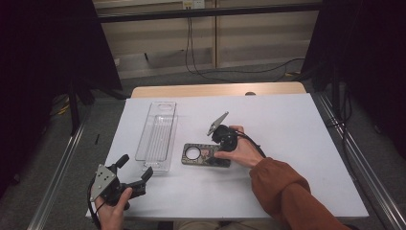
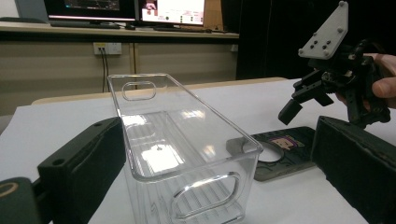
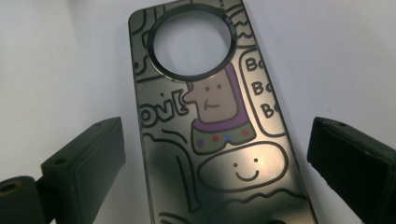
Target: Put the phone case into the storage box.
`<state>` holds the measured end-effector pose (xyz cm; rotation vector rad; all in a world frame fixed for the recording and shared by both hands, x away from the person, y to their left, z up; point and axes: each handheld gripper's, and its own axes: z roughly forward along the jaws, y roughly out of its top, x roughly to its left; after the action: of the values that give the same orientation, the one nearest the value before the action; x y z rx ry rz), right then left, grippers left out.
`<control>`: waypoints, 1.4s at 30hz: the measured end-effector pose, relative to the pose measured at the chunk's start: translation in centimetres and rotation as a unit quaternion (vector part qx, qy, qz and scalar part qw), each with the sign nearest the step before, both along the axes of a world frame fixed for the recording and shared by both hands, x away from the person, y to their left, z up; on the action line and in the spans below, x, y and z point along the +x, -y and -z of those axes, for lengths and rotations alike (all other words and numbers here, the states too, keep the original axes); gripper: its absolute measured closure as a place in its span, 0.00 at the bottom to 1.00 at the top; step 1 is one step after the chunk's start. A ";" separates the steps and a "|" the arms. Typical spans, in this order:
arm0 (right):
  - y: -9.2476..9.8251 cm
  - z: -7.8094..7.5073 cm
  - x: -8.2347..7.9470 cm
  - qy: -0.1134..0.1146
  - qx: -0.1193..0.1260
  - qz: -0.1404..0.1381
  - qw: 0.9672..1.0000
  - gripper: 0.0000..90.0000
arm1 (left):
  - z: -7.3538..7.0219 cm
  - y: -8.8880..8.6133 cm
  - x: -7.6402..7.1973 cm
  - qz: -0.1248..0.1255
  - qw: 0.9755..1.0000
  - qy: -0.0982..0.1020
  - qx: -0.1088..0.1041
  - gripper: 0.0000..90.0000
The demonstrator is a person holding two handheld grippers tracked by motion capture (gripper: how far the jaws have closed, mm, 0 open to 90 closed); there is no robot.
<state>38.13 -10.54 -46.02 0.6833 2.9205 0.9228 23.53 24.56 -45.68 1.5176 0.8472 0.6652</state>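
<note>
A dark phone case [image 1: 201,155] with a round hole and cartoon drawings lies flat on the white table [image 1: 292,139]. In the right gripper view the phone case [image 3: 177,116] lies between the wide-apart jaws. My right gripper [image 1: 216,145] hovers open just above it, one jaw on each side, neither touching. A long clear plastic bin [image 1: 156,134] stands to the left of the case. At the table's front left my left gripper [image 1: 135,167] is open and points at the bin's near end. From there the bin [image 2: 154,116] appears between the jaws, with the right gripper [image 2: 308,100] behind it.
Metal rails [image 1: 62,167] run along both sides of the table. Cables [image 1: 239,72] lie on the floor beyond the far edge. Monitors [image 2: 173,11] stand on a desk in the background. Bare white table lies to the right of the case.
</note>
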 end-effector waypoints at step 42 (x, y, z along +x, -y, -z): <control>-2.8 1.2 0.5 0.014 -0.095 -0.058 0.994 0.00 | 0.1 0.2 0.1 0.003 1.000 -0.002 0.005 0.04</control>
<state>38.61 -7.76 -47.23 0.4923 2.9980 0.6420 23.65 24.39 -45.76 1.5312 0.8442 0.6637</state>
